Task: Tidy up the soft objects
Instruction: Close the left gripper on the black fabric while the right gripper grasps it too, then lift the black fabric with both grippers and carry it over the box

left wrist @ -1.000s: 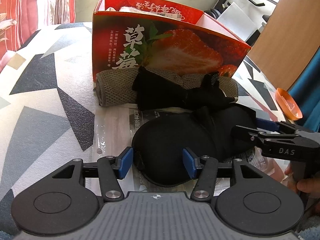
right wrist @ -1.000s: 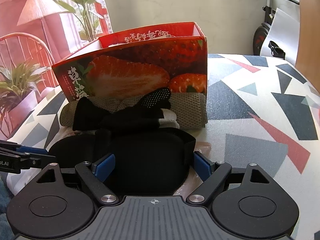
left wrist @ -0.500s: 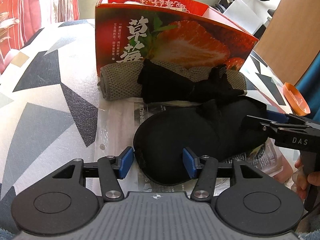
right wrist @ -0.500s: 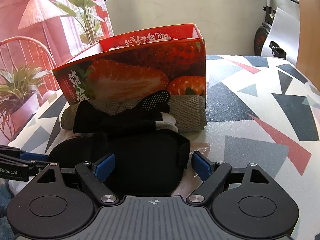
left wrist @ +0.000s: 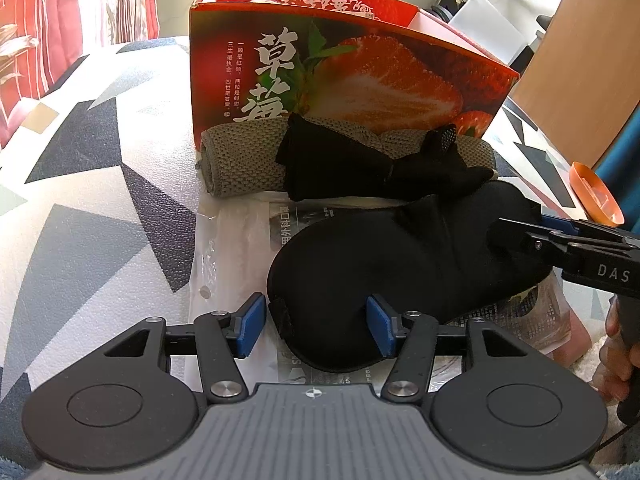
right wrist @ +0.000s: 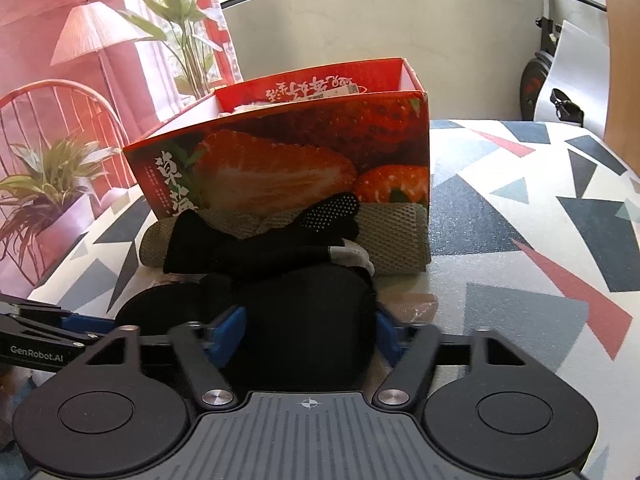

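Observation:
A black sleep mask lies on a clear plastic packet on the patterned table. My left gripper is open, its blue pads either side of the mask's left lobe. My right gripper is open around the mask's right lobe, the pads close to the fabric; it also shows in the left wrist view. Behind the mask lie black gloves on a rolled khaki towel, against a red strawberry box.
An orange dish sits at the table's right edge. The box holds some white items inside. A chair, plants and a lamp stand beyond the table on the left of the right wrist view.
Both grippers have risen and drawn back slightly. The right gripper's jaws have narrowed around the mask's right lobe. The mask lies where it was.

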`<state>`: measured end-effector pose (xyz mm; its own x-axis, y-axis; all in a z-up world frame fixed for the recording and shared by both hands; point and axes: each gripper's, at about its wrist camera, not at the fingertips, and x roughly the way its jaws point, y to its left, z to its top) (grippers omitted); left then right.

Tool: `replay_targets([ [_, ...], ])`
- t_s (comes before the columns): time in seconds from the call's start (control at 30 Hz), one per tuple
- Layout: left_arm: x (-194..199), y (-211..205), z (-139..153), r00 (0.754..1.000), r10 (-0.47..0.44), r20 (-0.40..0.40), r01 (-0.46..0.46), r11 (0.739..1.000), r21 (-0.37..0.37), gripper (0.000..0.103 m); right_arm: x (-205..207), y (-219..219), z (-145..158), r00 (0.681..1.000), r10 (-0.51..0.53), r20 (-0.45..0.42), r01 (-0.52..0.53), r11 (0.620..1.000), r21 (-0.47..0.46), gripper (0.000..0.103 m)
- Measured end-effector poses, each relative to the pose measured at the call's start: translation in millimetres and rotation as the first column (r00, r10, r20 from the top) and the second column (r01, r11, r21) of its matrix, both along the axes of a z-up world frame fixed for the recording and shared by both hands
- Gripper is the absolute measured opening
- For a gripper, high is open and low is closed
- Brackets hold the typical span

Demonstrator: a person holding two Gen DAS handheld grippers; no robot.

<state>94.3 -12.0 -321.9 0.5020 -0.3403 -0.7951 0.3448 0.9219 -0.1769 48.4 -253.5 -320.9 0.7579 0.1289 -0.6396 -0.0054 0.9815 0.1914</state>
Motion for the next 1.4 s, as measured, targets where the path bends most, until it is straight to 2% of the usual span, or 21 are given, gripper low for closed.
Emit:
replay_targets([
  [0.2, 0.3, 4.6, -0.2, 1.000, 0.009, -0.006, -0.009, 0.999, -0.031, 0.059, -2.9, 3.8, -0.1, 1.000, 0.011, 0.003, -0.011, 1.000, -0.016, 0.033],
  [0.3, 0.9, 11.2, 2.6, 1.000, 0.011, -0.010, -0.012, 0.998, -0.065, 0.059, -2.9, 6.4, -1.2, 1.000, 0.018, -0.001, -0.018, 1.000, -0.024, 0.029],
  [0.47, 2.3, 22.5, 6.0, 0.999, 0.037, -0.035, -0.042, 0.990, -0.137, 0.059, -1.6, 5.3, -5.3, 1.000, 0.011, -0.023, -0.011, 1.000, -0.012, 0.029],
  [0.57, 2.0, 22.3, 7.8, 0.999, 0.041, -0.036, -0.045, 0.988, -0.147, 0.059, -1.5, 5.9, -7.1, 1.000, 0.012, -0.028, -0.012, 1.000, -0.010, 0.029],
  [0.77, -0.1, 14.6, 13.8, 1.000, 0.010, 0.011, -0.008, 0.993, -0.120, 0.059, -1.4, 6.2, -9.0, 0.999, 0.014, -0.030, -0.014, 1.000, -0.006, 0.029],
  [1.0, 4.7, 9.1, 9.7, 1.000, 0.020, 0.009, -0.019, 0.996, -0.089, 0.058, -1.7, 6.7, -9.3, 0.999, 0.021, -0.029, -0.021, 1.000, -0.004, 0.029],
  [1.27, 2.4, 10.4, 10.4, 0.999, 0.028, 0.029, -0.026, 0.996, -0.084, 0.041, -2.6, 8.3, -8.3, 0.999, 0.024, -0.026, -0.024, 1.000, -0.007, 0.028],
  [1.4, 0.1, 12.4, 13.5, 0.999, 0.027, 0.039, -0.023, 0.996, -0.090, 0.036, -2.7, 8.6, -7.9, 0.999, 0.024, -0.025, -0.025, 1.000, -0.006, 0.028],
])
